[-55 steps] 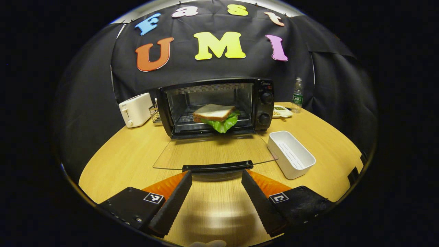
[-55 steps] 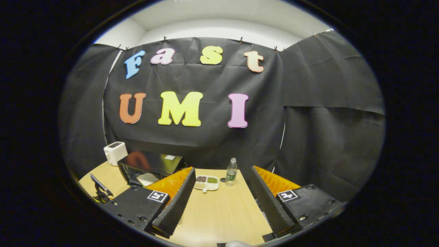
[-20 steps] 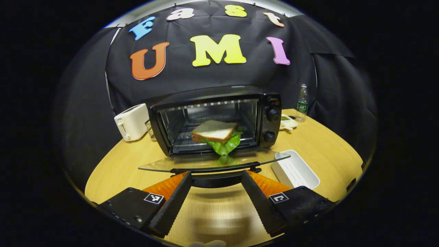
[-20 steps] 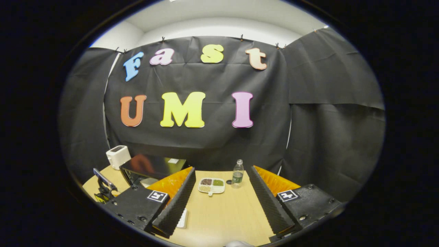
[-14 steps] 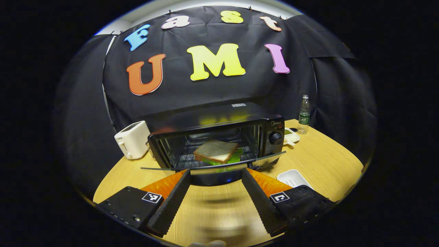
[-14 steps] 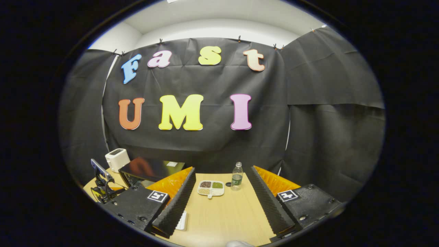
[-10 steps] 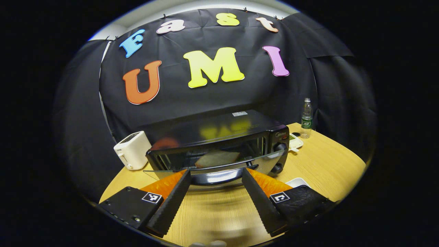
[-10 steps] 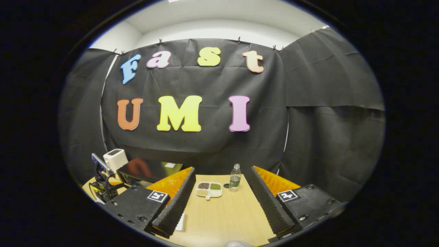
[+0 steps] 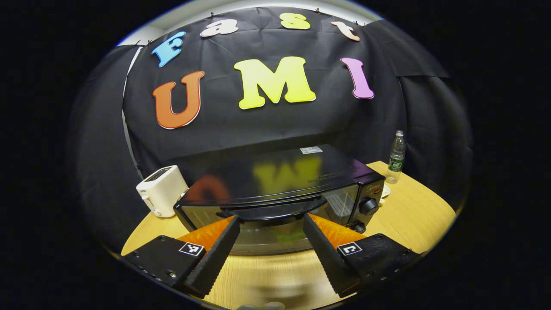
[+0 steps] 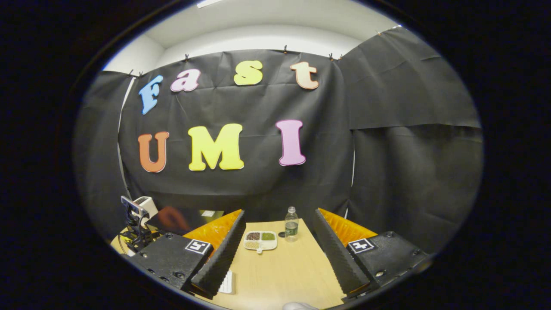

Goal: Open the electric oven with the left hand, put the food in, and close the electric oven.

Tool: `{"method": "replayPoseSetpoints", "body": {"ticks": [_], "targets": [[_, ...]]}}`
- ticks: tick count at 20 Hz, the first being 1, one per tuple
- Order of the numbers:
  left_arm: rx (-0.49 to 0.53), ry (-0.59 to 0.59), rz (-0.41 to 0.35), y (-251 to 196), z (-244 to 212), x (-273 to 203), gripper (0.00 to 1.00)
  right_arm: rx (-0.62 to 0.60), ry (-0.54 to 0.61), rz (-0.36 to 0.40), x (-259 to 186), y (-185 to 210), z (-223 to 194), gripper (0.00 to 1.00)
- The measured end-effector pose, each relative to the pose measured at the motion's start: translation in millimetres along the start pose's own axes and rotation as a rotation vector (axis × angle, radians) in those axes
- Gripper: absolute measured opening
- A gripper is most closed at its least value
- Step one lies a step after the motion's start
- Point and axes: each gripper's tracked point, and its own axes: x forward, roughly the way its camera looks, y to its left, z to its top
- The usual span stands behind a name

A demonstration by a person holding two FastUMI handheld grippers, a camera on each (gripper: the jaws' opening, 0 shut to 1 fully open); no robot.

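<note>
oven (image 9: pixel 280 181) shut, brand mark illegible

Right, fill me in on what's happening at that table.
A person is working two handheld tools at a wooden table. The left tool is open, its fingers to either side of the handle on the black electric oven, whose glass door looks shut or nearly so. Something green shows dimly through the glass. The right tool hangs open over the table, holding nothing, facing a water bottle and a small divided dish.
</note>
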Motion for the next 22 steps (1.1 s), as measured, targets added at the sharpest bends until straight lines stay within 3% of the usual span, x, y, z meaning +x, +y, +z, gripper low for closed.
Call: {"method": "replayPoseSetpoints", "body": {"ticks": [6, 14, 15, 16, 18, 21, 22], "targets": [[-0.018, -0.051, 0.016, 6, 25, -21, 0.95, -0.006, 0.005, 0.003, 1, 2, 2, 0.95], [-0.056, -0.219, 0.060, 39, 127, -126, 0.95, -0.060, -0.024, 0.039, -4, 31, 25, 0.95], [-0.054, -0.238, 0.064, 46, 140, -140, 0.95, -0.058, -0.030, 0.048, -4, 36, 28, 1.00], [-0.052, -0.263, 0.074, 54, 149, -152, 0.95, -0.056, -0.034, 0.057, -5, 42, 30, 0.95], [-0.055, -0.273, 0.088, 67, 159, -174, 0.95, -0.045, -0.038, 0.074, -8, 53, 33, 1.00], [-0.066, -0.297, 0.081, 75, 173, -199, 0.95, -0.019, -0.048, 0.092, -11, 70, 36, 0.95], [-0.067, -0.304, 0.078, 77, 178, -205, 0.95, -0.014, -0.049, 0.092, -13, 75, 37, 1.00]]}}
